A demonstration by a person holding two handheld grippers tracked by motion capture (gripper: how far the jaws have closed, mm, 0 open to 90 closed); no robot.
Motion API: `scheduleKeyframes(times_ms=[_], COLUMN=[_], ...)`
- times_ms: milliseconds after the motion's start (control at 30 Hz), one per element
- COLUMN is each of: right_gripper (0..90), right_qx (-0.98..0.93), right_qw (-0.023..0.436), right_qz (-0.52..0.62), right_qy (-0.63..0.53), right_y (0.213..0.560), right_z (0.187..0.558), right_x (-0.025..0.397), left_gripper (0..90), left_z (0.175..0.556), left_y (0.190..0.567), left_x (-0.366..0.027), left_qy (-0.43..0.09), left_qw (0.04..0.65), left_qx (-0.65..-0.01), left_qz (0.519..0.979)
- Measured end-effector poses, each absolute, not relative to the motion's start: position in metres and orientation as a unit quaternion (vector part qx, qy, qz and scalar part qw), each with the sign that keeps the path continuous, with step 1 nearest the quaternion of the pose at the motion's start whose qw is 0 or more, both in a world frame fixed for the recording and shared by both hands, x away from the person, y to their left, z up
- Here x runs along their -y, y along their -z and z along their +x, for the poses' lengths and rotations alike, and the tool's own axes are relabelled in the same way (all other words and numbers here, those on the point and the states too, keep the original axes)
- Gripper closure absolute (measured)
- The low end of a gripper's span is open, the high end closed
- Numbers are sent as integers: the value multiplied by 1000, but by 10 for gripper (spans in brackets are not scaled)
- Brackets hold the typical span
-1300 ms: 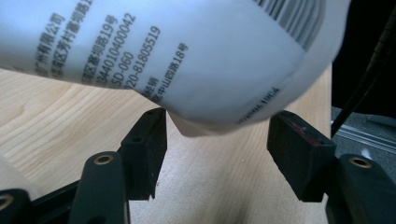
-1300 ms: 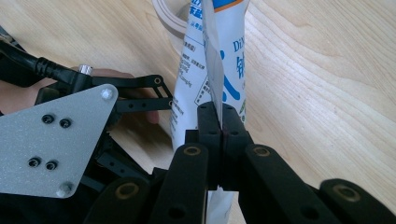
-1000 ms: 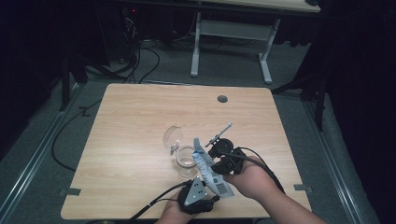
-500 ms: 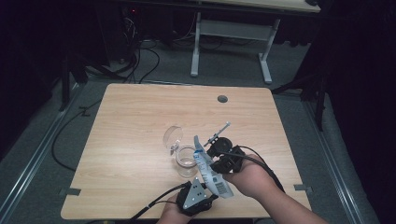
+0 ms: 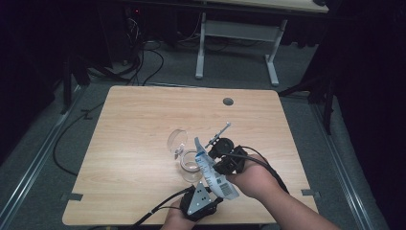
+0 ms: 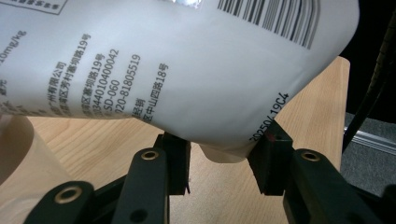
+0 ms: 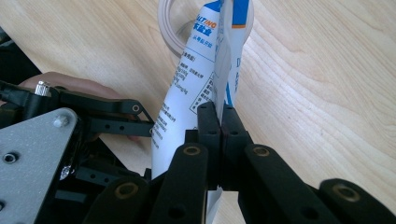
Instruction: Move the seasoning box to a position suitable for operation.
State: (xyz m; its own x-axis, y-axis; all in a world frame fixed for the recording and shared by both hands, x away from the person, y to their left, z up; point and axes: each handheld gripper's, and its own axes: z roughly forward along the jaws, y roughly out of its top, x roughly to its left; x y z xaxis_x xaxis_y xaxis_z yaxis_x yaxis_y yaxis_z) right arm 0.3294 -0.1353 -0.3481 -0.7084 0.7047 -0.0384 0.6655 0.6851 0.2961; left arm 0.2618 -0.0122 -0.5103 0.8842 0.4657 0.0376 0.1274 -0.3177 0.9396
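While both grippers hold a white pouch (image 5: 210,168) tilted over a glass jar (image 5: 190,164), its top points toward eleven o'clock. Left gripper (image 6: 219,161) grips the bottom corner, jaws part open; right gripper (image 7: 221,122) pinches a side edge, jaws closed.

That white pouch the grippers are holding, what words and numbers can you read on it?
All on the white pouch:
"2025" then "19C4", bottom edge, characters between unclear
"020-81805519"
"34401040004", next digit unclear
"SD-060"
Barcode, digits cut off
Chinese address lines, too small to read reliably
Blue brand word in the right gripper view, blurred

Wooden table (image 5: 143,115), grey carpet (image 5: 306,72)
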Motion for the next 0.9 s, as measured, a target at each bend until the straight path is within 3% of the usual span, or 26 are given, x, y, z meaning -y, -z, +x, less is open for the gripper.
scheduleKeyframes(times_ms=[900], right_gripper=[900], right_qx=[-920], right_qw=[88], right_qz=[360], right_qy=[-125], right_y=[342], right_z=[338], right_x=[123], left_gripper=[623], left_z=[263], left_y=[501], left_x=[10], left_qy=[-153], left_qw=[567], left_qx=[-184], left_qz=[788])
